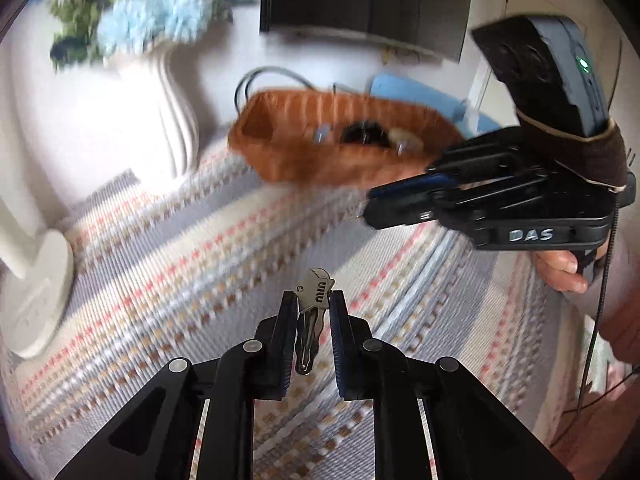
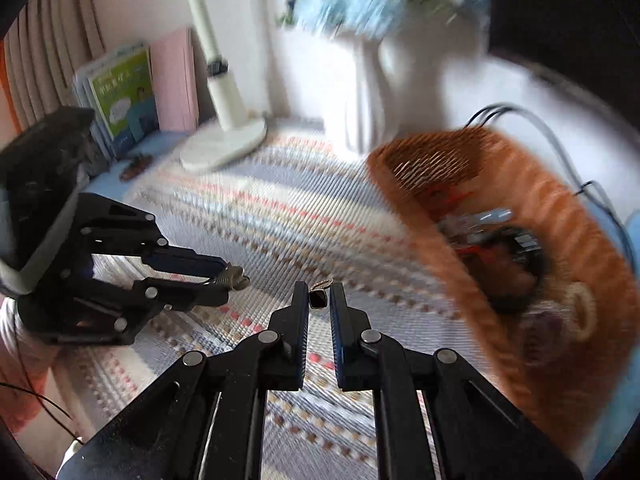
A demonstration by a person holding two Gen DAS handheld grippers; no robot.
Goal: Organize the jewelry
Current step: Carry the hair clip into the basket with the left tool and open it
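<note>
Fingers of the left hand-held gripper are nearly closed on a silver hair clip, which we hold lengthwise between the pads, its stamped head poking out past the tips; we see the same clip from the right wrist view, jutting from the left tool's tips. We have the right hand-held gripper pinched almost shut on a small dark rectangular pendant with a thin metal loop at its top, gripped just at the fingertips. Both pieces are held above a woven striped mat in grey, cream and coral that covers the table. Seen from the left wrist view, the right tool comes in from the right side with its tips pointing left, and a bare thumb shows under its handle. Beyond the mat sits an orange wicker basket, motion-blurred, with several small items inside that we cannot identify. Near it stands a white ribbed vase of blue flowers, and a white lamp base rests on the mat's far edge. Books lean against the curtain behind.
</note>
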